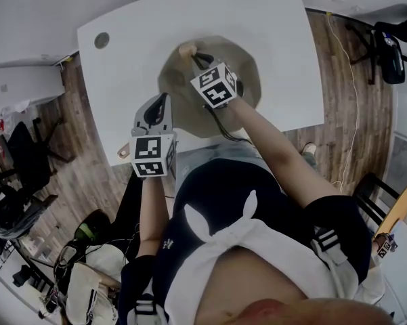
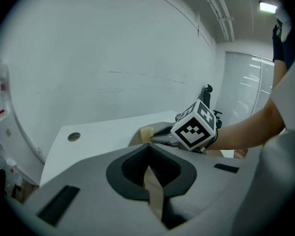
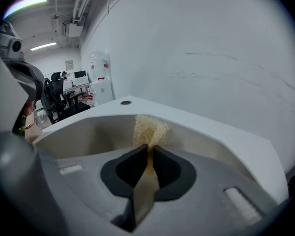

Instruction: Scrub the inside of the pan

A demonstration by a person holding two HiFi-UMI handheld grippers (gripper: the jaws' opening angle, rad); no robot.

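- A cable hole [image 1: 101, 40] is seen at the far left of the white table [image 1: 277, 39], well apart from the work.
- The left gripper [image 1: 160, 105] is held at the pan's near-left rim with its jaws closed. A beige strip is pinched between them, judged to be the rim or the handle.
- The pan [image 1: 247, 70] is set mid-table with its inside facing up.
- The sponge [image 1: 185, 49] is clenched by the right gripper [image 1: 199, 60] at the pan's far-left wall. Contact cannot be told.
- Unscrubbed floor lies near and right of the sponge, so a stroke that way is judged likely. Nothing stands in the way inside the pan.
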